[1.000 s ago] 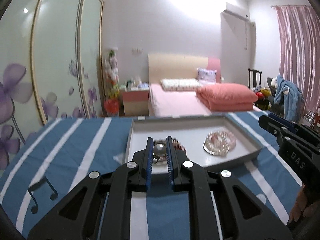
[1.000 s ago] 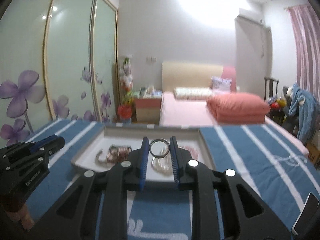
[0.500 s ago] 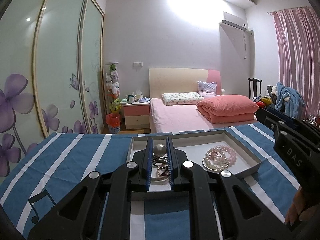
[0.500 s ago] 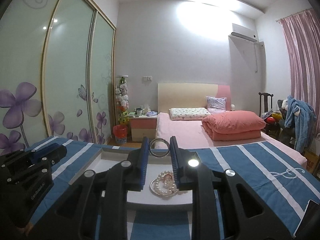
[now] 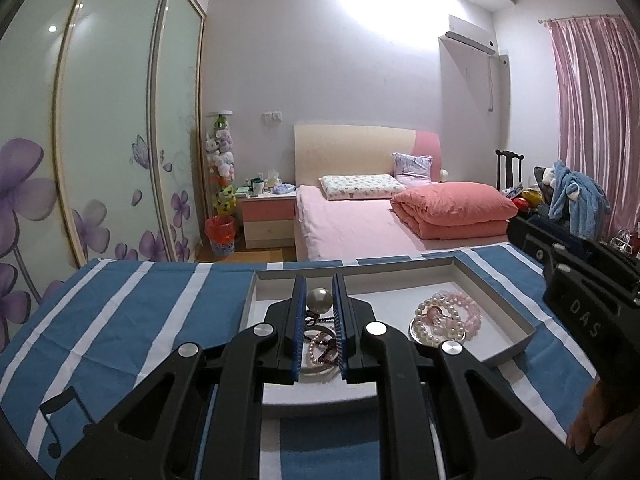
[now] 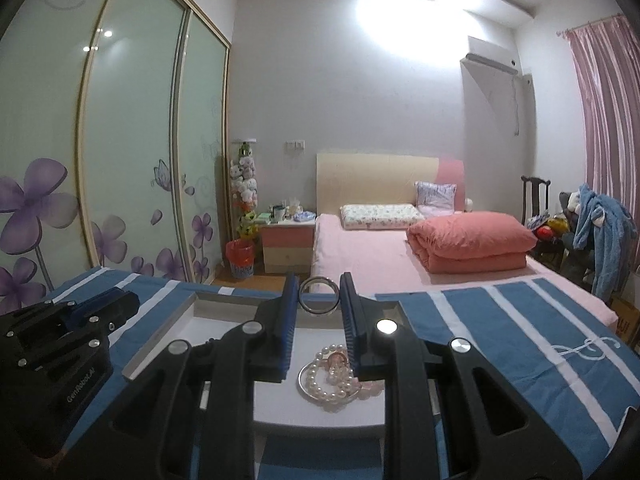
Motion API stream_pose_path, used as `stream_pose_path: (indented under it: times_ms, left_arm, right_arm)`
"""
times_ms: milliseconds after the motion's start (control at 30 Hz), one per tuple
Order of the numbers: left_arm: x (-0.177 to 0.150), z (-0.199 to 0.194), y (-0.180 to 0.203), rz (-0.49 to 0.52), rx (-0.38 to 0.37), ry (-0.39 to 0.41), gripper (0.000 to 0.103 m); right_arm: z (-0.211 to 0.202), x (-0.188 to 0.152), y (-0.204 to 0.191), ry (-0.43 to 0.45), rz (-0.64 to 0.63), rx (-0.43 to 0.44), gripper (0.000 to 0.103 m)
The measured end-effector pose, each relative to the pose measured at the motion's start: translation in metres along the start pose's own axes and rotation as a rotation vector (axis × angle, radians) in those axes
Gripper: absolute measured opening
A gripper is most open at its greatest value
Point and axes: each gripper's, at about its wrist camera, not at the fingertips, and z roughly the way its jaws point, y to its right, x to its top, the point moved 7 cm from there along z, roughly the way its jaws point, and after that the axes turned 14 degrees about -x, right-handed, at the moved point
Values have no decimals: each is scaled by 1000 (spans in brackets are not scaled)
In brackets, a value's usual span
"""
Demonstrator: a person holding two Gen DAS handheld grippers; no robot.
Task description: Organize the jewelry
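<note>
Here the left hand-held gripper (image 5: pixel 317 304) is clenched on a round pearl-grey bead (image 5: pixel 319 300), which sits pinched between the tips of its two blue-padded fingers (image 5: pixel 297 312), with a dark beaded strand (image 5: pixel 320 318) hanging from it just below. The right hand-held gripper (image 6: pixel 319 296) is clenched on a thin metal ring (image 6: pixel 319 296), held upright between its fingertips so that the bed behind shows through the hoop. Both are raised over a shallow white tray (image 5: pixel 496 300) that lies on a counter covered with a blue-and-white striped cloth (image 5: pixel 132 312). In the tray, toward its right side, a small shiny dish (image 5: pixel 436 330) carries a heap of white pearls and pink beads (image 5: pixel 444 314); the right wrist view shows the same dish (image 6: pixel 320 382) just below the right gripper's fingers. A second little pile of pearls and dark beads (image 5: pixel 320 354) lies in the tray beneath the left gripper, partly hidden by its fingers, so its shape cannot be told. At the lower right edge of the left wrist view a hand (image 5: pixel 592 420) holds the right gripper's body. Beyond the counter stand a pink bed (image 6: pixel 360 252) with a folded coral quilt (image 6: pixel 472 240), a wardrobe (image 6: pixel 120 140) with purple flowers and a pink curtain (image 5: pixel 596 120).
</note>
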Motion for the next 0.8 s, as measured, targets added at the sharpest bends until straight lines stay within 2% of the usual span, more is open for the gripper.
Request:
stream_pose_path:
  times_ms: [267, 600, 633, 667, 733, 800]
  left_arm:
    - [-6, 38, -5, -15, -27, -56, 14]
    - [-16, 64, -3, -28, -65, -124, 14]
    - [-17, 65, -4, -30, -67, -127, 15]
    - [-17, 65, -6, -33, -69, -132, 16]
    - [-16, 62, -9, -47, -68, -132, 22]
    - [-12, 56, -14, -64, -65, -119, 26]
  right_arm:
    - [50, -16, -9, -133, 23, 27, 22]
    - [84, -39, -21, -257, 30, 57, 22]
    - [86, -41, -20, -267, 35, 60, 23]
    - [88, -42, -18, -278, 46, 60, 29]
    - [86, -40, -11, -273, 65, 53, 36]
    - [83, -35, -4, -265, 87, 45, 36]
